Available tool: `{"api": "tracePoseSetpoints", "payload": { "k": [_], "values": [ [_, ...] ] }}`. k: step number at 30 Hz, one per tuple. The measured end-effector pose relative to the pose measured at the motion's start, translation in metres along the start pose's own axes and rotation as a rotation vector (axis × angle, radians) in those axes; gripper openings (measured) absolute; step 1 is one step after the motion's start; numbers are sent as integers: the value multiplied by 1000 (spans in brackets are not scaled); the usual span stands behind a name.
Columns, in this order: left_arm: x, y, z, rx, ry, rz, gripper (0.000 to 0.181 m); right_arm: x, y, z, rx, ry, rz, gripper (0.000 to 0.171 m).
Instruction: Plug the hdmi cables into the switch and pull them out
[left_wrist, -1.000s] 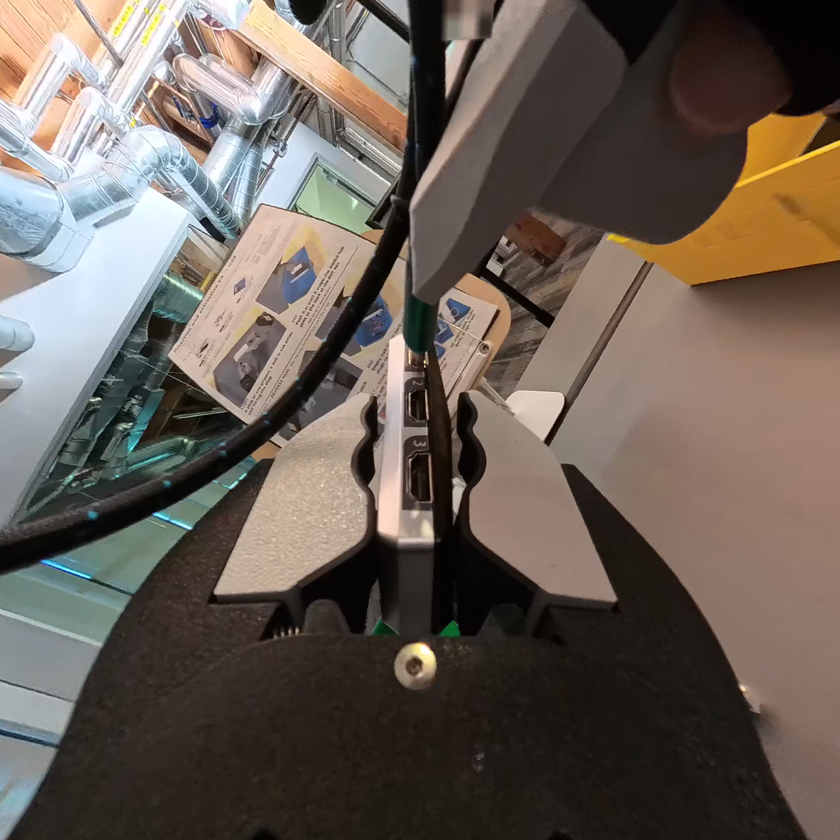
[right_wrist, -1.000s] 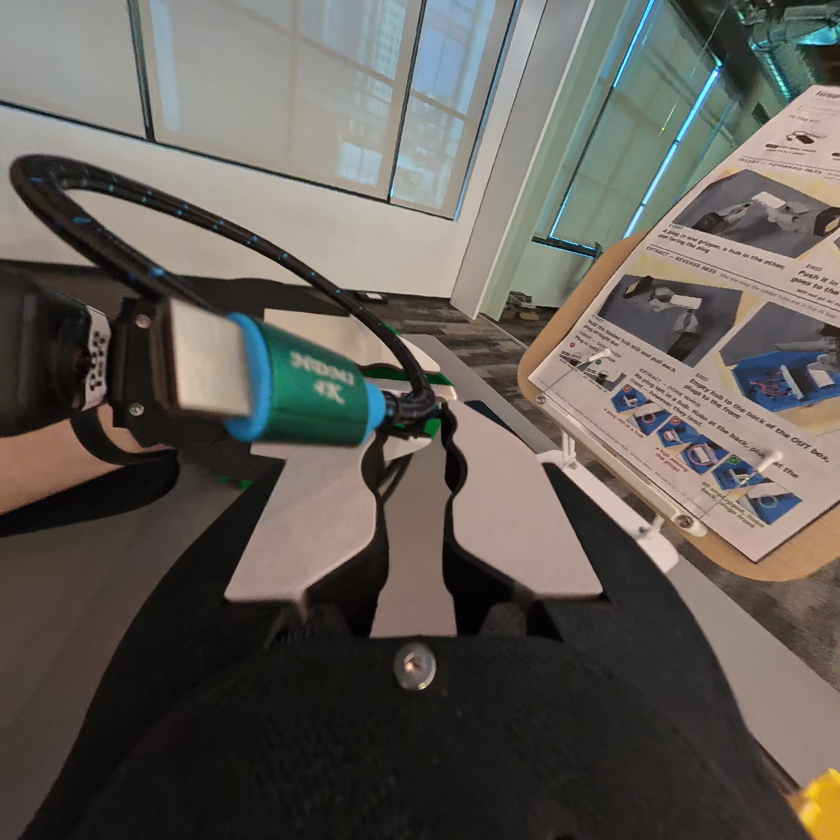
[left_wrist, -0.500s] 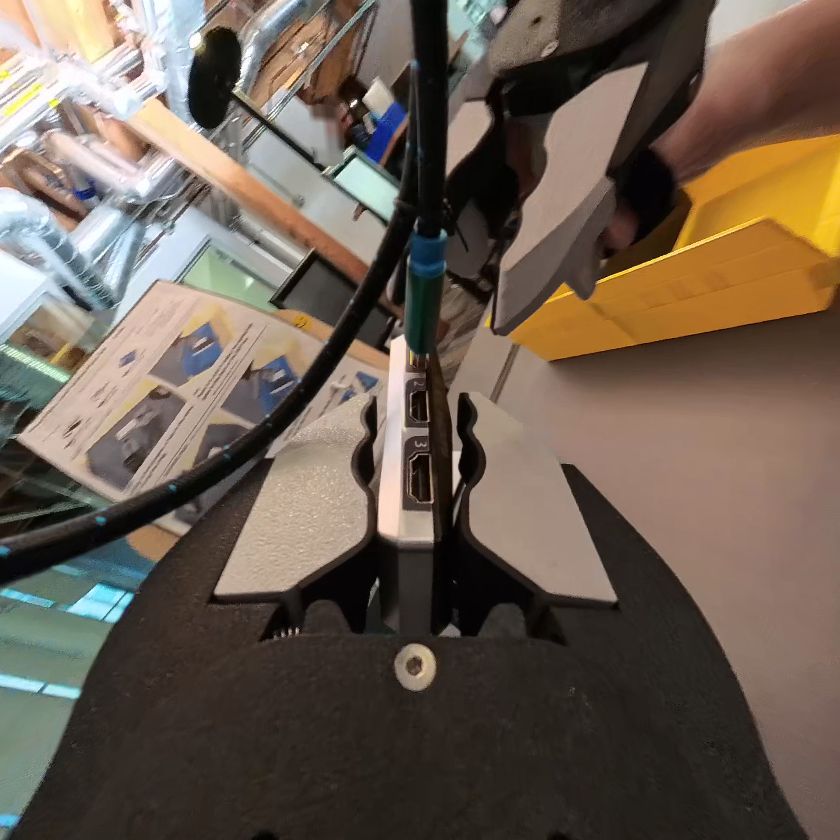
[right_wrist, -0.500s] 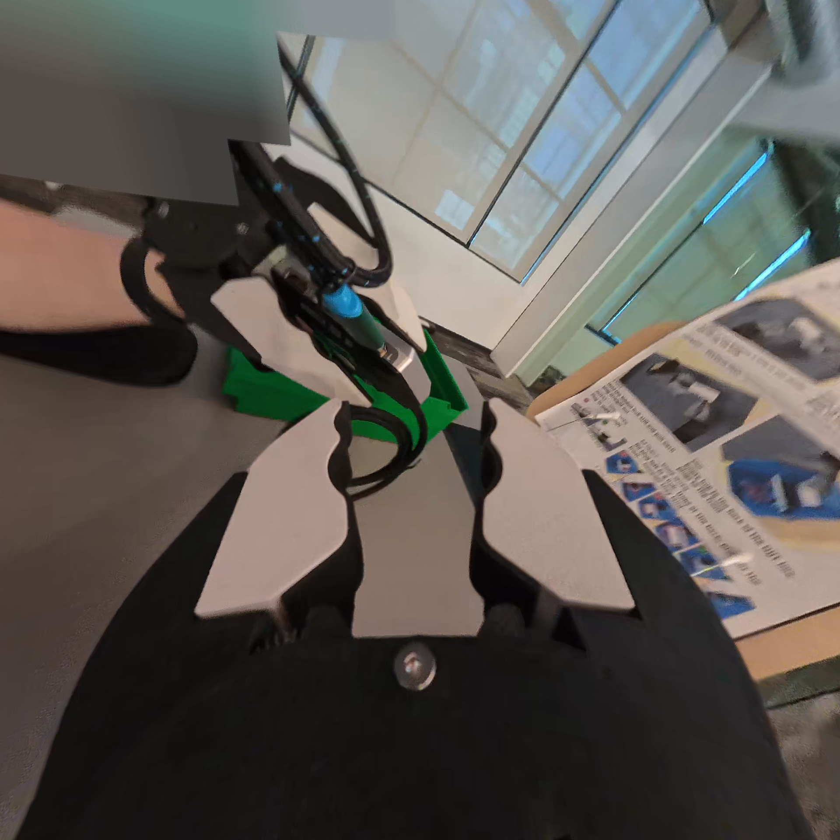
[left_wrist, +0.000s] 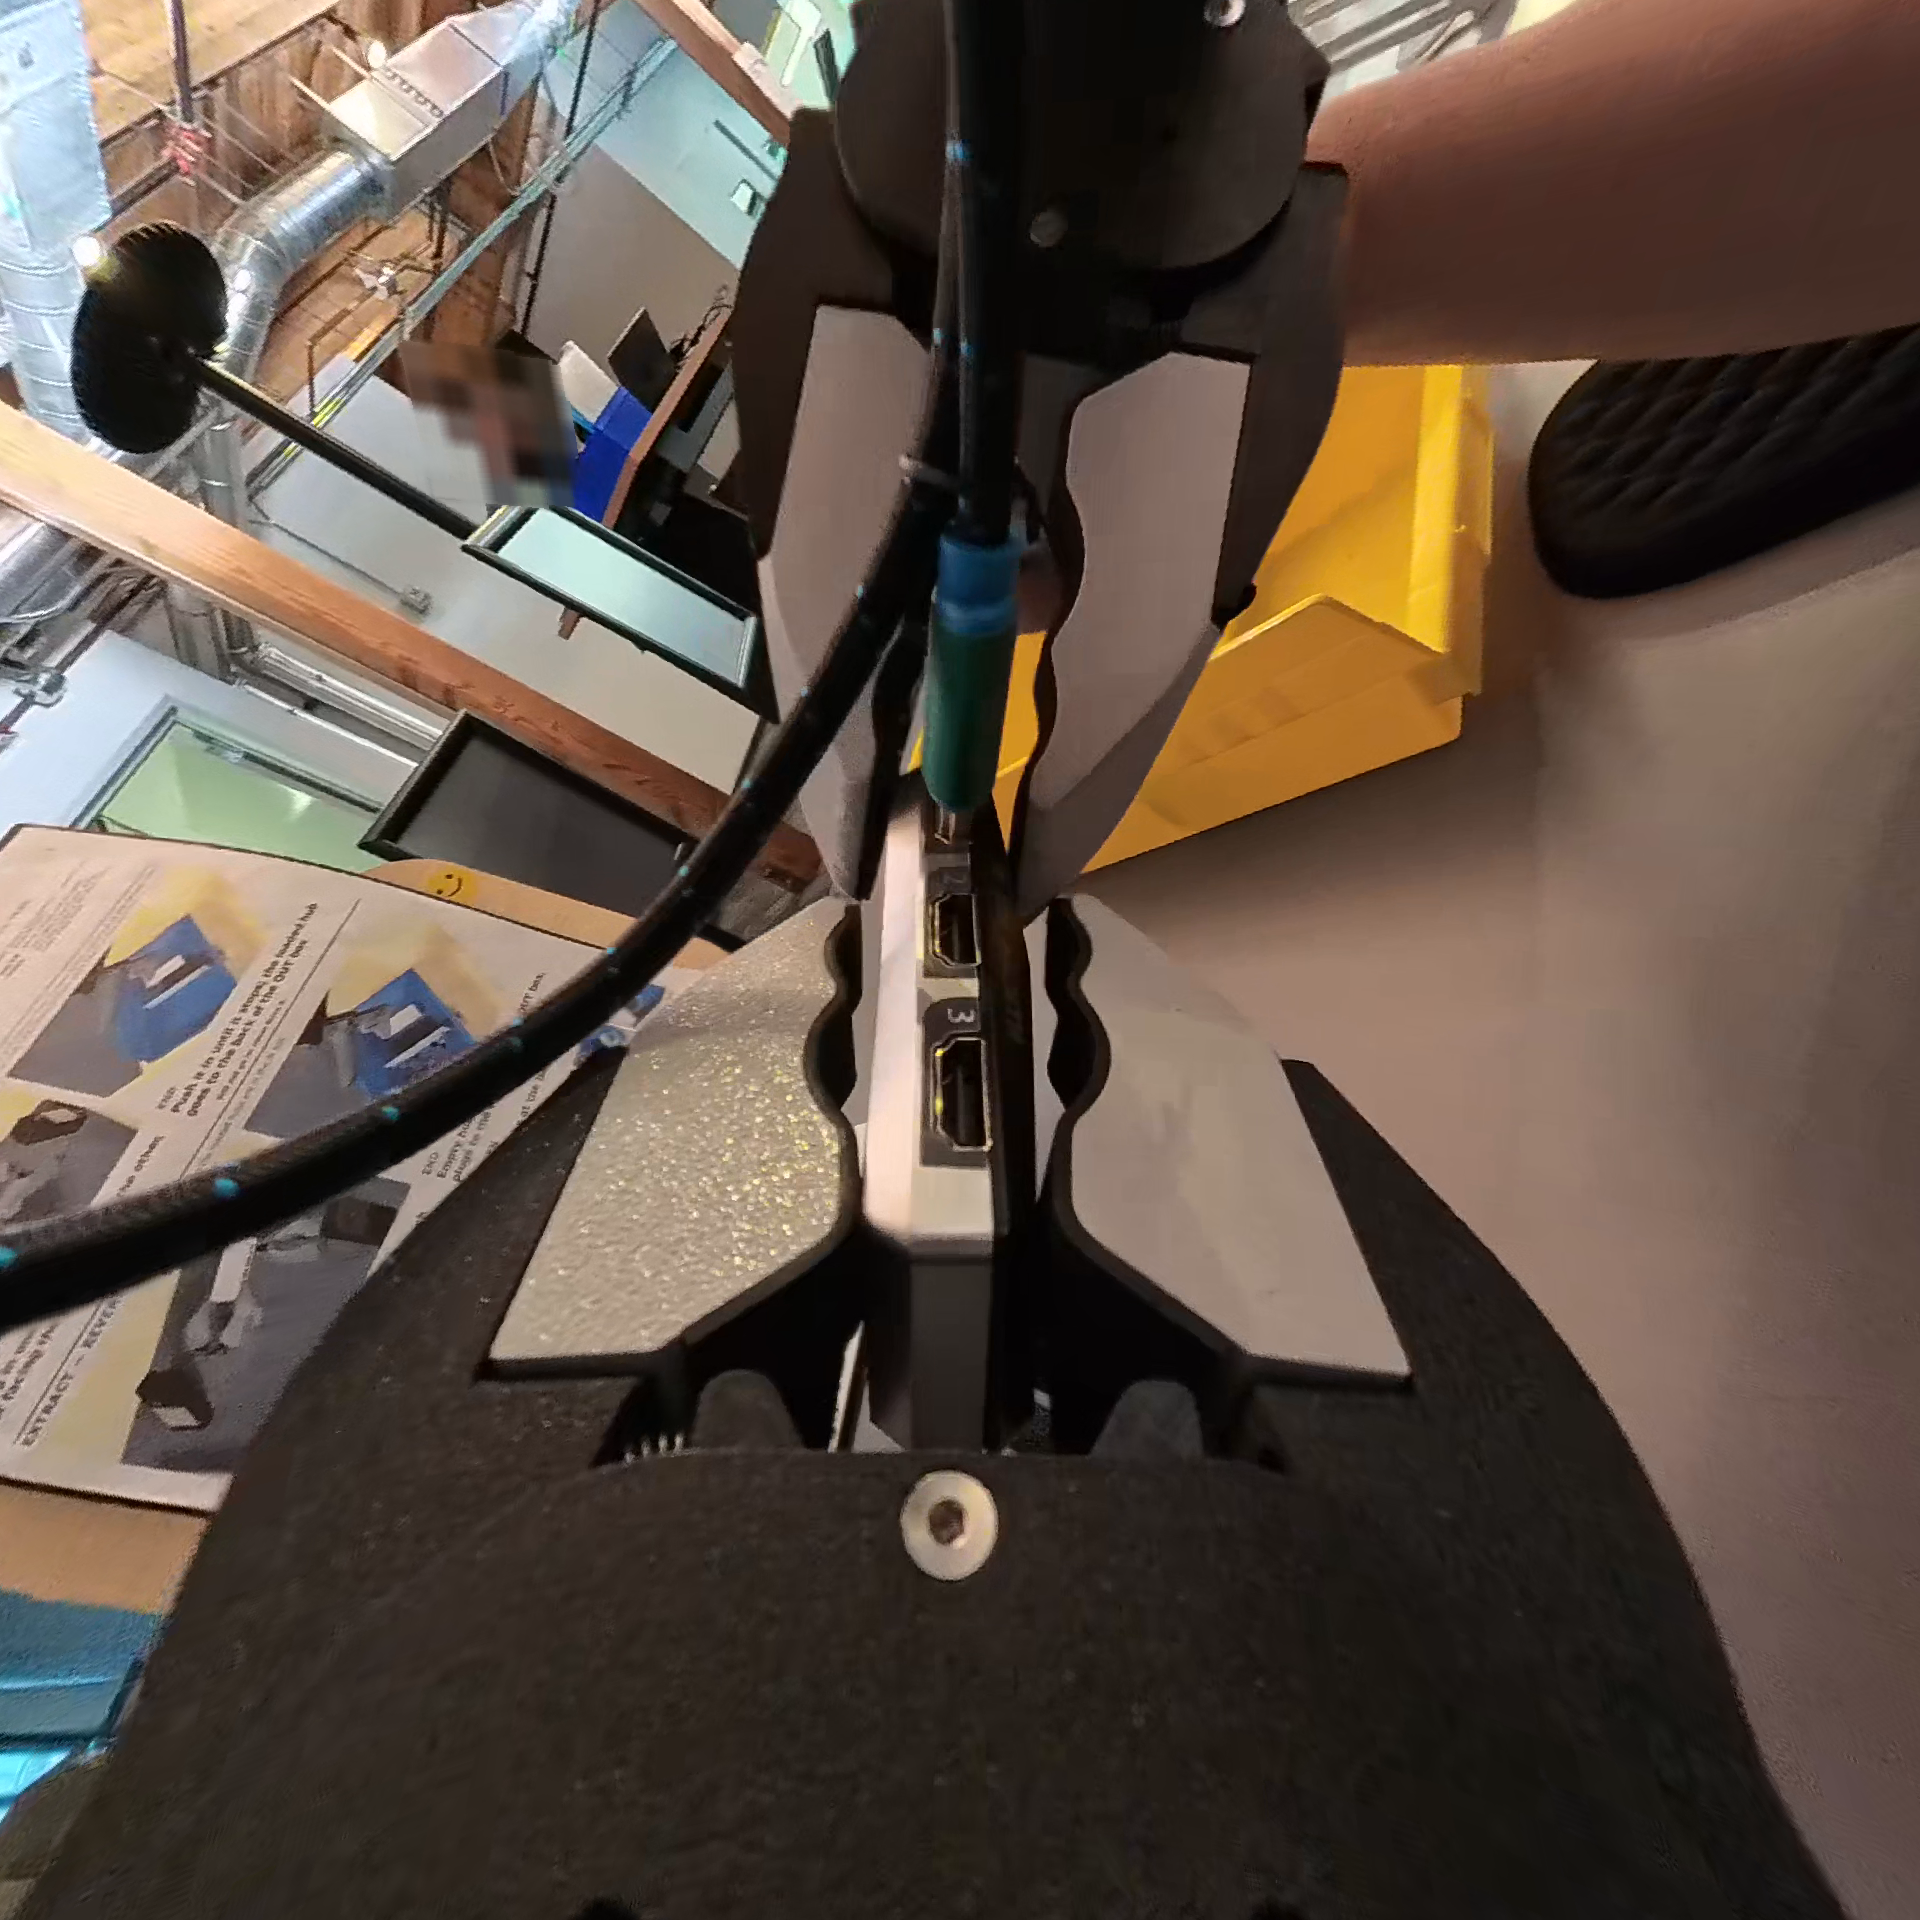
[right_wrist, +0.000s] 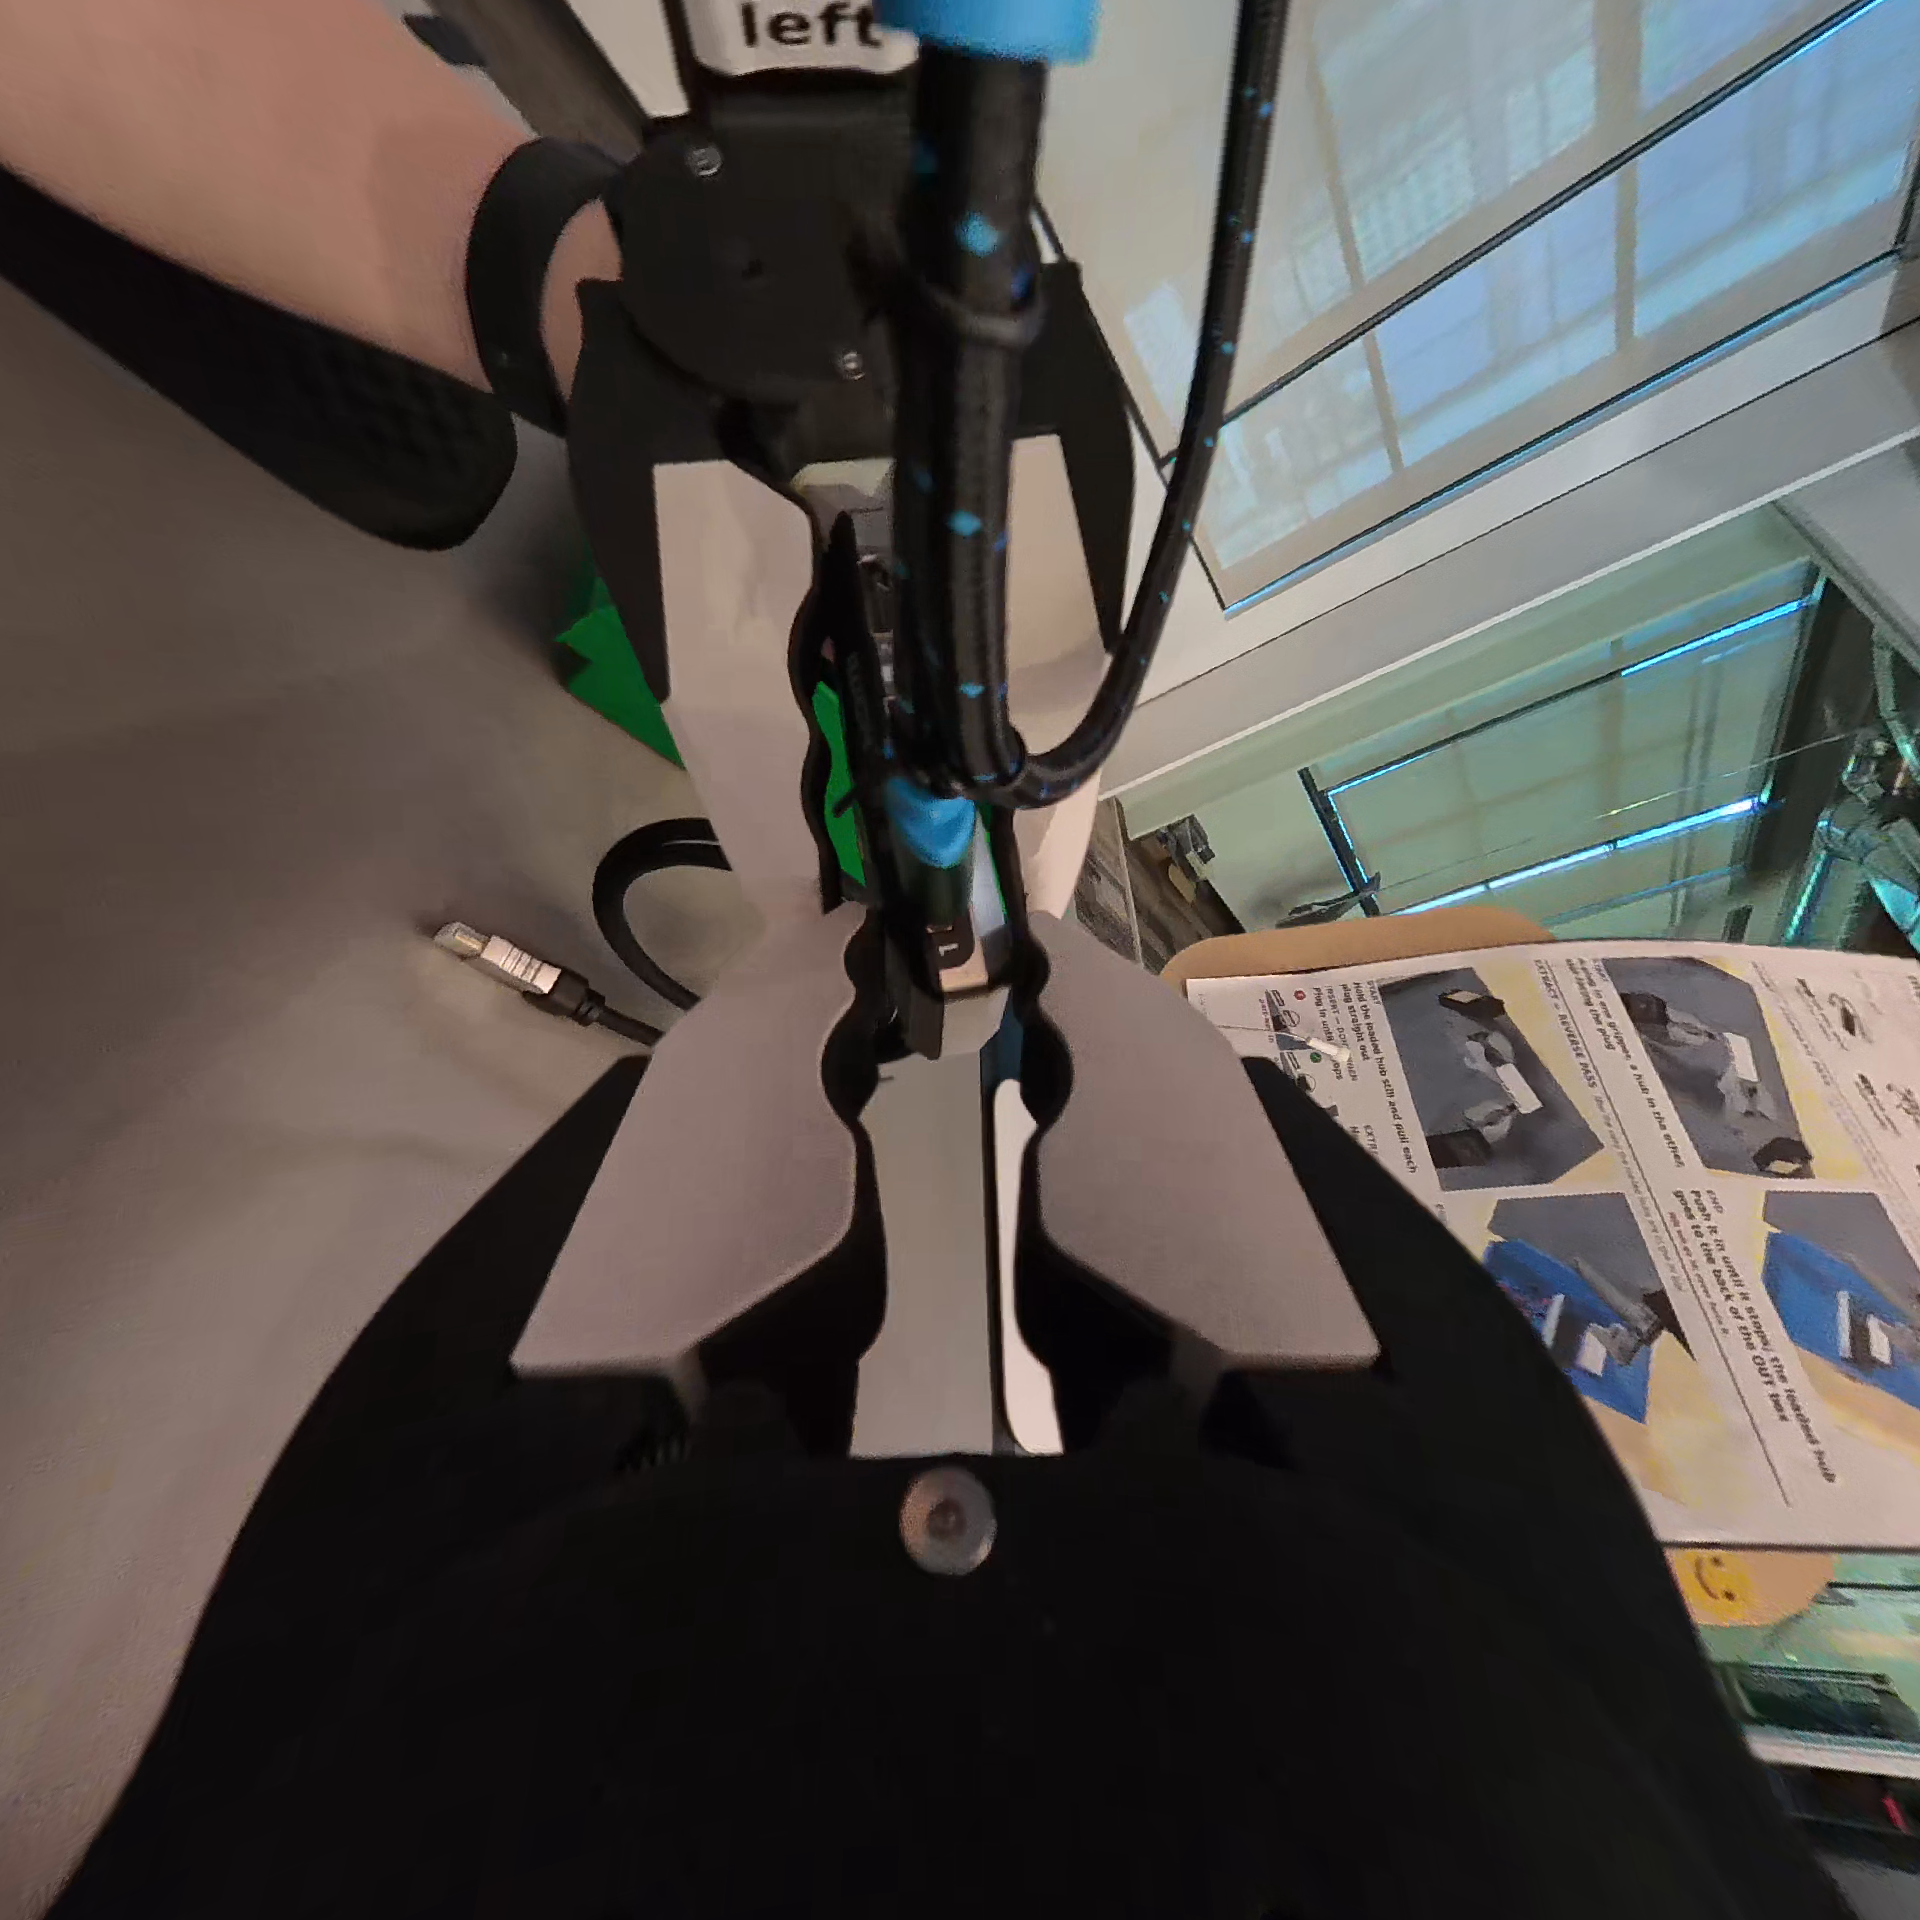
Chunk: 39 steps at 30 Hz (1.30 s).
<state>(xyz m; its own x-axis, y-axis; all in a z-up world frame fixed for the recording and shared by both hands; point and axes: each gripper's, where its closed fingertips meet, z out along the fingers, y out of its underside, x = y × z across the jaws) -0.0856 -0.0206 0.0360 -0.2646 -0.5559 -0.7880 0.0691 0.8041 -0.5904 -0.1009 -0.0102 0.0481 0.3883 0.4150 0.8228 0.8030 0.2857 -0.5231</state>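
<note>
1. left gripper (left_wrist: 951, 1049) is clamped on the switch (left_wrist: 914, 1164), both fingers pressed against its flat sides. the slim silver-and-black box stands on edge in the gap, port face toward the camera.
2. right gripper (right_wrist: 940, 1023) faces the left one tip to tip. its jaws are parted, with the end of the switch and the plug (right_wrist: 935, 862) sitting between the tips. from the left wrist view its fingers flank the plug with a gap on each side; cannot tell if either pad touches.
3. grey table (left_wrist: 1558, 1039) under both tools, yellow bin (left_wrist: 1351, 644) behind the right gripper, green bin (right_wrist: 608, 675) behind the left one.
4. instruction sheet (right_wrist: 1621, 1174) with photos and printed text stands on a board beside the table. text not quoted.
5. braided black hdmi cable (left_wrist: 520, 1049) with blue flecks loops off left and runs up between the right gripper's fingers. its green plug with blue collar is seated in the switch's farthest port.
6. second cable (right_wrist: 530, 982) with a silver connector lies loose on the table, well apart from both grippers.
7. two near hdmi ports (left_wrist: 961, 1107) on the switch are open, each with a small number mark above it. white tag with printing sits on the left gripper body in the right wrist view.
</note>
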Motion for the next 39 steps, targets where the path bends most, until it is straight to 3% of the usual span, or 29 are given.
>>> {"api": "tracePoseSetpoints", "payload": {
  "k": [11, 19, 23, 26, 31, 35, 39],
  "values": [
    [-9, 15, -7, -44, 26, -80, 39, 1, 0, 3, -106, 43, -171, 18],
    [-28, 28, -23, -53, 27, -238, 56, 11, 11, 0, -207, 121, -289, 18],
    [-30, 33, -30, -44, 110, -437, 65, 16, 13, -4, -219, 149, -304, 17],
    [-33, 25, -33, 52, 189, -640, 66, 19, 11, -6, -212, 170, -316, 18],
    [-36, 15, -32, 180, 336, -960, 52, 20, 12, -5, -228, 190, -365, 18],
    [-38, 22, -27, 184, 338, -1028, 48, 19, 17, -2, -245, 191, -385, 18],
    [-35, 37, -21, 89, 290, -1002, 67, 20, 20, -1, -252, 203, -393, 18]
  ]
}}
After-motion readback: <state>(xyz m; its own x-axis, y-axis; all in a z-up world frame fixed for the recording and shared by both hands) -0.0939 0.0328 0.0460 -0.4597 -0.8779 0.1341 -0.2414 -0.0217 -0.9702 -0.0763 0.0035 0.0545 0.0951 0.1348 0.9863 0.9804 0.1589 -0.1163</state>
